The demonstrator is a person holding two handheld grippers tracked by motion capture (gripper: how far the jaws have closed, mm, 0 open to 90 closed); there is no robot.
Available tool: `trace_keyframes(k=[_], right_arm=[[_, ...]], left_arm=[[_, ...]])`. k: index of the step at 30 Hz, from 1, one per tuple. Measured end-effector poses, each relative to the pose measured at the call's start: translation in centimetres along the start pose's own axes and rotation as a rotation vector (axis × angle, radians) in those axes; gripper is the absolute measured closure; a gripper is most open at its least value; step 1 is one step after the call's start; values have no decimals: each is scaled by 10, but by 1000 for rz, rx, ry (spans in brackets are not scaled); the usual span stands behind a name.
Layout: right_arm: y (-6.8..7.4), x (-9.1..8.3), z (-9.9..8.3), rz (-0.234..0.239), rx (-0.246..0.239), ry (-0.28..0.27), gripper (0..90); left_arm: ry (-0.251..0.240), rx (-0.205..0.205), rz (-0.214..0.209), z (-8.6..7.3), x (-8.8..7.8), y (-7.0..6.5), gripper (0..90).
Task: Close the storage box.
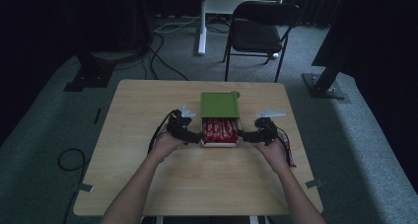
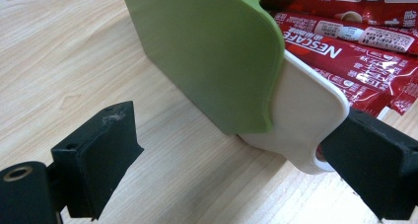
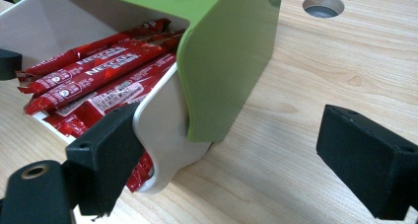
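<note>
A white box (image 1: 219, 144) of red Nescafe sachets (image 1: 219, 129) lies at the table's middle, its green lid (image 1: 220, 105) covering the far half. My left gripper (image 1: 193, 135) is open at the box's near left corner. In the left gripper view, the left gripper (image 2: 236, 169) straddles the white box (image 2: 305, 115) corner below the green lid (image 2: 207, 51), with sachets (image 2: 355, 51) beyond. My right gripper (image 1: 245, 134) is open at the near right corner. In the right gripper view, the right gripper (image 3: 236, 169) straddles the white box (image 3: 167, 135) wall under the green lid (image 3: 231, 61), beside the sachets (image 3: 98, 71).
The wooden table (image 1: 197, 184) has bare surface on every side of the box. A round hole (image 3: 323, 6) in the tabletop sits just past the lid. A black folding chair (image 1: 261, 29) and a white desk leg (image 1: 202, 26) stand on the carpet behind the table.
</note>
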State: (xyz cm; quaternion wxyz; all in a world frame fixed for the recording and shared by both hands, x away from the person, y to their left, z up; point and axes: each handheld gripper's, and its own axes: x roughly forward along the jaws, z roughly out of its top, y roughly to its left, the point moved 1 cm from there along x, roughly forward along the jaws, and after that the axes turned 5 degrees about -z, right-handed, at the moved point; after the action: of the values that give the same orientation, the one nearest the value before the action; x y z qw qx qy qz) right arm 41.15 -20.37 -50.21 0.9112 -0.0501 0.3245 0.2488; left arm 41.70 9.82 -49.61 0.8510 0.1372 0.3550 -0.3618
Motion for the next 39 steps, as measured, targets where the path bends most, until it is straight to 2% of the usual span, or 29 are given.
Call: trace_keyframes(k=[22, 35, 39], right_arm=[[-3, 13, 10, -52, 4, -5, 104], [-4, 18, 12, -74, 34, -4, 103], [-3, 19, 14, -93, 27, -5, 103]], left_arm=[[5, -7, 22, 7, 9, 10, 86], [11, -15, 25, 7, 12, 14, 87], [10, -16, 25, 7, 12, 15, 88]])
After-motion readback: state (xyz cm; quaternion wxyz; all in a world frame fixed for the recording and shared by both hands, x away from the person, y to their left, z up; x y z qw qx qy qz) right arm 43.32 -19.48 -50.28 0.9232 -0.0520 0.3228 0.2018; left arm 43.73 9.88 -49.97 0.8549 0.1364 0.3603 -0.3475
